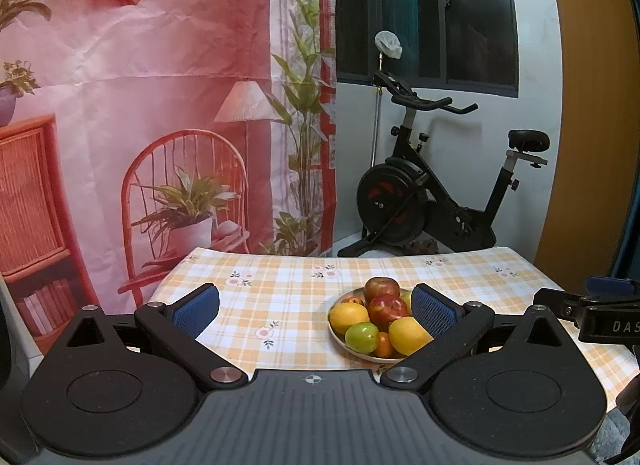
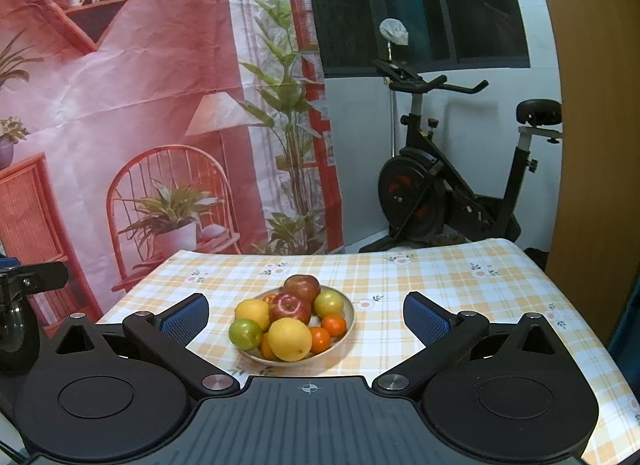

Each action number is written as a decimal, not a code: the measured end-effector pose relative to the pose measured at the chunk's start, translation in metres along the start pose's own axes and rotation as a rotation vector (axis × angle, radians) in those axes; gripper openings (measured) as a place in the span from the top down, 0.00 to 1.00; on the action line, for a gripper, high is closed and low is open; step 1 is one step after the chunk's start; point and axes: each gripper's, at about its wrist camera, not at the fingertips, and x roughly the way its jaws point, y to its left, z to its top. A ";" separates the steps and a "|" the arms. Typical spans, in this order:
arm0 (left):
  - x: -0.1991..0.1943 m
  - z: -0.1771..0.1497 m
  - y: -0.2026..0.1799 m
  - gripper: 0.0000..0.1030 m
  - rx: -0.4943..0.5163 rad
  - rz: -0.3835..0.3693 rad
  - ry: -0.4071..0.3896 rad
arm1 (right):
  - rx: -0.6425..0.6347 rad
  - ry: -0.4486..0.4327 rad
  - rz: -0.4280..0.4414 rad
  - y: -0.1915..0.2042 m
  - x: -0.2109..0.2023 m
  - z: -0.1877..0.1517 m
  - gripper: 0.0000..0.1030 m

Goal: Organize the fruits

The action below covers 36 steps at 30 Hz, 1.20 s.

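A pale plate (image 1: 338,339) (image 2: 349,305) heaped with fruit sits on the checked tablecloth. It holds red apples (image 1: 387,307) (image 2: 289,307), yellow lemons (image 1: 347,317) (image 2: 289,339), green apples (image 1: 362,337) (image 2: 245,333) and small oranges (image 2: 334,325). My left gripper (image 1: 316,311) is open and empty above the near table edge, with the plate just inside its right finger. My right gripper (image 2: 306,315) is open and empty, with the plate between its fingers but farther out. The right gripper also shows at the right edge of the left wrist view (image 1: 600,313).
The table (image 1: 280,285) (image 2: 440,289) carries a yellow checked cloth with flower prints. A printed pink backdrop (image 1: 140,105) hangs behind it on the left. An exercise bike (image 1: 436,189) (image 2: 452,185) stands behind the table on the right, by a dark window.
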 end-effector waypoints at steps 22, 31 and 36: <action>0.000 -0.002 0.001 0.00 -0.013 0.006 0.004 | 0.001 0.000 0.001 0.000 0.000 0.000 0.00; -0.001 -0.003 0.004 0.00 -0.018 0.011 0.007 | 0.001 0.000 0.000 0.000 0.000 -0.001 0.00; 0.000 -0.003 0.004 0.00 -0.019 0.011 0.007 | 0.001 0.000 0.000 -0.001 0.000 -0.001 0.00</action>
